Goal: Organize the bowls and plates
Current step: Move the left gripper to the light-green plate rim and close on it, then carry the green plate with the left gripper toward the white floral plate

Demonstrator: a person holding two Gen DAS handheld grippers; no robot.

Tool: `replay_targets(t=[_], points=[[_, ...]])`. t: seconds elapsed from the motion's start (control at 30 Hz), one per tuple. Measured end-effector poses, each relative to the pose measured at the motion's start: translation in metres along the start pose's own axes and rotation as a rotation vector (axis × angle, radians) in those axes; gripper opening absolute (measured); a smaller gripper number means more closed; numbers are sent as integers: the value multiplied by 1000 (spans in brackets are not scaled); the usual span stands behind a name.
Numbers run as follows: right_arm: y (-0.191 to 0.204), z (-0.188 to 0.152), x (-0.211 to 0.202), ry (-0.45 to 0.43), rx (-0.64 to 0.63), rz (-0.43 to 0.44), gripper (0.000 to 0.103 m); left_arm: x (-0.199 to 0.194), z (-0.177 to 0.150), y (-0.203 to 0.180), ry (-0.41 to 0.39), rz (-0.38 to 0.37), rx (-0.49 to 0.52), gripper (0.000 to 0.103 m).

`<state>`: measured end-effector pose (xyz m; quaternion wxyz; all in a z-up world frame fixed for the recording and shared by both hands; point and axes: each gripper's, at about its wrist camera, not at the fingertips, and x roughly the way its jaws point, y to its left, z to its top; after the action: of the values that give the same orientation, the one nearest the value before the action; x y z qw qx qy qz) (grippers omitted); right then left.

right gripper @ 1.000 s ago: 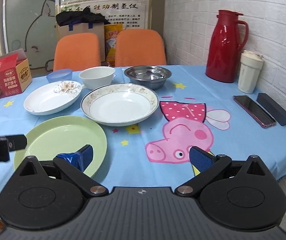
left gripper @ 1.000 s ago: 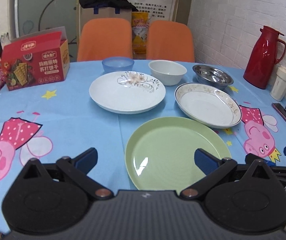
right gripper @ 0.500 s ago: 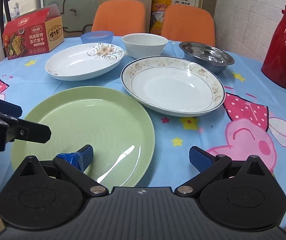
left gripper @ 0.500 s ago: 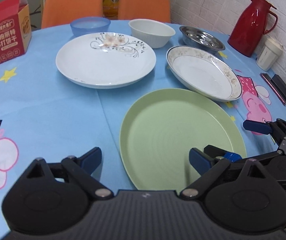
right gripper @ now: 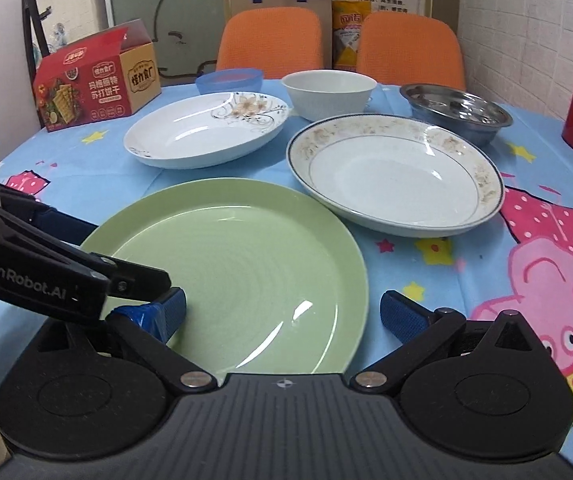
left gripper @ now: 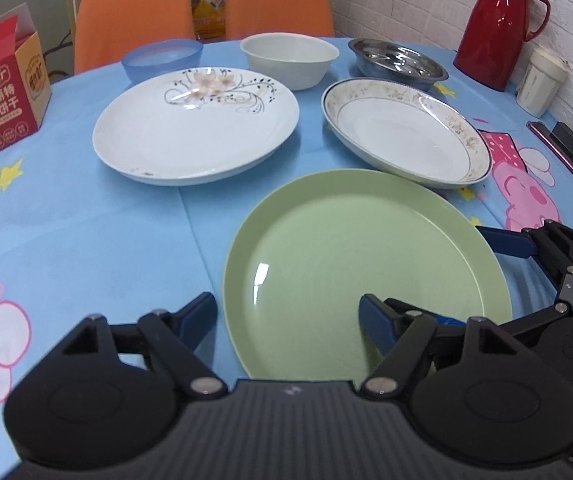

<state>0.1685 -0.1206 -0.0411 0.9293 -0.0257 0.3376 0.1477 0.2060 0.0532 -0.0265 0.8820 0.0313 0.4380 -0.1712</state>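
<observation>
A green plate point(left gripper: 350, 264) point(right gripper: 238, 280) lies at the table's near edge. Behind it are a white flowered plate point(left gripper: 194, 124) point(right gripper: 202, 132), a deep gold-rimmed plate point(left gripper: 402, 132) point(right gripper: 394, 172), a white bowl point(left gripper: 290, 58) point(right gripper: 328, 94), a blue bowl point(left gripper: 162, 58) point(right gripper: 228, 80) and a steel bowl point(left gripper: 398, 64) point(right gripper: 454, 112). My left gripper point(left gripper: 286, 320) is open at the green plate's near left rim, one finger over the plate. My right gripper point(right gripper: 282, 312) is open over its near right rim. Both are empty.
A red cracker box point(right gripper: 94, 80) stands at the back left. A red thermos point(left gripper: 498, 24), a white cup point(left gripper: 540, 80) and a phone with a dark case point(left gripper: 566, 152) are at the right by the brick wall. Two orange chairs point(right gripper: 270, 40) stand behind the table.
Both grippers have come forward and down over the green plate's near rim, closing in from either side. Their jaws stay open. No dish has moved.
</observation>
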Motion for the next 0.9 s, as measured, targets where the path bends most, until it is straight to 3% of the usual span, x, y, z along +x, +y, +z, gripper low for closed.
replay_targets(t=[0.03,0.07,0.1,0.4,0.67,0.9], points=[[0,-4,-1,-22,-6,2,90,0,-1,-1,-7,-1,4,76],[0,-5,-3,-31,-8,-2,89,-1,-2,-1,-17,-11,1,68],[1,-5,-3,-31,-7,-4,87,-2,-2,-1,-22,-22,-11,53],[34,8,-11,-17,14,-17,86,-25,-3,19,-36,33,-116,52],[101,23,14,-32,-23,143,88,-57,-26,92,-31,191,-217,52],[114,28,31,5,-36,138,88,-43,-23,107,-28,172,-240,53]])
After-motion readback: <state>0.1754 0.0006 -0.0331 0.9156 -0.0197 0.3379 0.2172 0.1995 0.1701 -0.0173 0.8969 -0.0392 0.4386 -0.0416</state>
